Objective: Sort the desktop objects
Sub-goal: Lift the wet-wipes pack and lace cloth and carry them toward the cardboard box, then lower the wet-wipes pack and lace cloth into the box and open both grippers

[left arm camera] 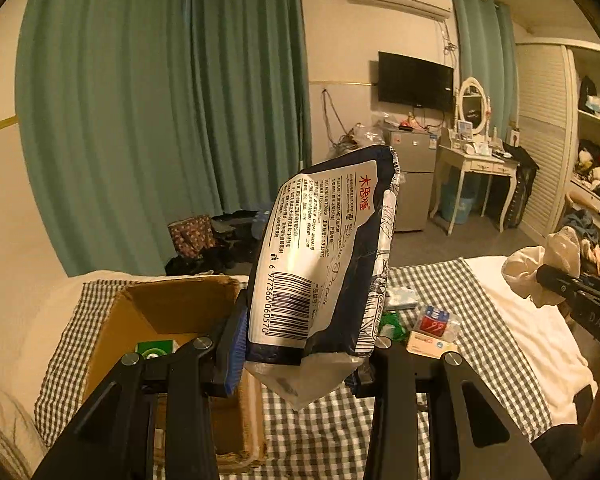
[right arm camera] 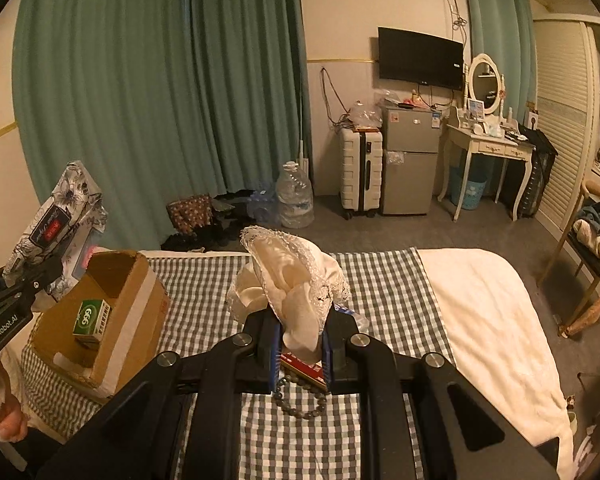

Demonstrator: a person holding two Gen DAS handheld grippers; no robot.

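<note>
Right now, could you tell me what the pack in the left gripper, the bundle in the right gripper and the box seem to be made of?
Tissue pack: glossy plastic film, judging by its sheen and crinkles. Cloth bundle: soft cream fabric, seemingly satiny, with a lace edge. Box: brown corrugated cardboard, matte, with ragged torn flaps.

Navy-and-white tissue pack (left arm camera: pixel 320 256), red logo. Cream lace-edged cloth (right arm camera: pixel 296 280). Green-and-white checked cover (right arm camera: pixel 384 280). Brown cardboard box (right arm camera: pixel 112 312); green carton (right arm camera: pixel 92 316). Teal curtains (left arm camera: pixel 160 100).
</note>
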